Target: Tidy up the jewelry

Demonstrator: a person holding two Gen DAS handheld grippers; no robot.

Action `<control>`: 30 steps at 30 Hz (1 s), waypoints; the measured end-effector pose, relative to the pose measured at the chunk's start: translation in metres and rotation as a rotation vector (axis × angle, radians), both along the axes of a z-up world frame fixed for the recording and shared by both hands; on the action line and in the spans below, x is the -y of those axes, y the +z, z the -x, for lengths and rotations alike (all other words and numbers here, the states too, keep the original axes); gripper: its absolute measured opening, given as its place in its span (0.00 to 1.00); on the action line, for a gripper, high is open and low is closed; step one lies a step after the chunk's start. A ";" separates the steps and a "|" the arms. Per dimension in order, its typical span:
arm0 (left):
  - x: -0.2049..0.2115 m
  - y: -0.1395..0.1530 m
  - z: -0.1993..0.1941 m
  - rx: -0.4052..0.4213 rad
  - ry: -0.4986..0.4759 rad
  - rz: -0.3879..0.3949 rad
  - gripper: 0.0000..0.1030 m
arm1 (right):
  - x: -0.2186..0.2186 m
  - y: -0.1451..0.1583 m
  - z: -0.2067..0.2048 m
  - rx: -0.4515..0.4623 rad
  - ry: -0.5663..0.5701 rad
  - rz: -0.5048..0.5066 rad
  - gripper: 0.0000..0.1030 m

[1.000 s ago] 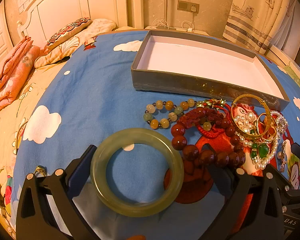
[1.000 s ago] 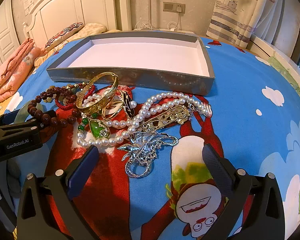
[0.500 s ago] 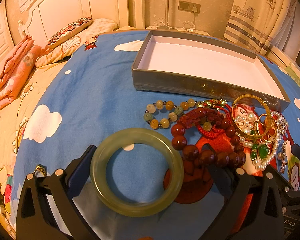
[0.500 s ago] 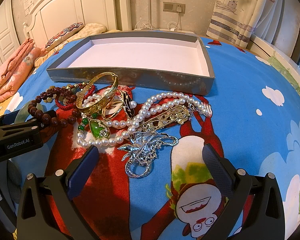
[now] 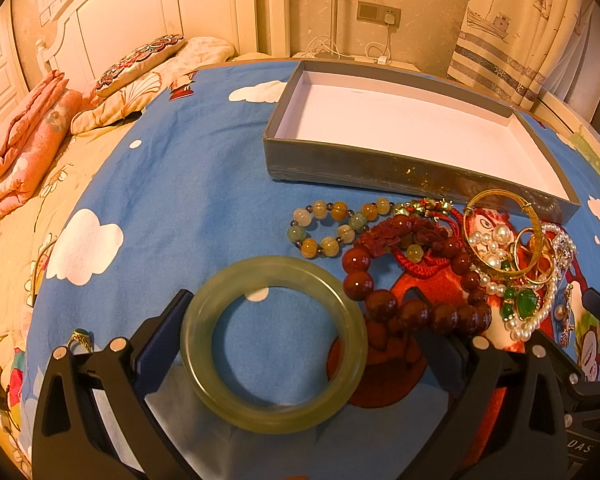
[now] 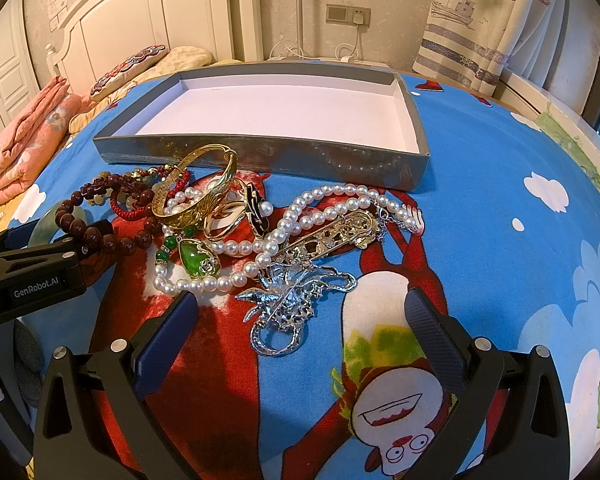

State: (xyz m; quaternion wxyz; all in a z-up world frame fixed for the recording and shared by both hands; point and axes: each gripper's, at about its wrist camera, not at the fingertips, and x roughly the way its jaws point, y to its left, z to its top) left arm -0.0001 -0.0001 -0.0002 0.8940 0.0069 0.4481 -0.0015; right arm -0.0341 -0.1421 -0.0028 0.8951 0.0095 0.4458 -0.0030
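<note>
A pale green jade bangle (image 5: pixel 196 340) lies flat on the blue cartoon bedspread, and my left gripper (image 5: pixel 298 300) stands open around it. Its left finger is against the rim while the right finger is apart from it. Right of the bangle sit a dark red bead bracelet (image 5: pixel 380 300), a pastel bead bracelet (image 5: pixel 332 216) and a gold bangle (image 5: pixel 496 194). My right gripper (image 6: pixel 302 300) is open over a silver brooch (image 6: pixel 288 304), just below a pearl necklace (image 6: pixel 324 208) and a green pendant (image 6: pixel 194 258). The grey box (image 6: pixel 260 156) behind the pile is empty.
A small green-stone ring (image 5: pixel 80 338) lies left of the left finger. Folded pink bedding (image 5: pixel 24 140) and pillows sit far left by the white headboard. The left gripper's black frame (image 6: pixel 32 268) reaches in at the left of the right wrist view. Curtains hang at the back right.
</note>
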 end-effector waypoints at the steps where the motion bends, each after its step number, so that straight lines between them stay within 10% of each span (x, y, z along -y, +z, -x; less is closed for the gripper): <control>1: 0.000 0.000 0.000 0.000 0.000 0.000 0.98 | 0.000 0.000 0.000 0.000 0.000 0.000 0.96; 30: 0.000 0.000 0.000 -0.004 -0.001 0.000 0.98 | 0.000 0.000 -0.001 -0.020 0.024 -0.001 0.96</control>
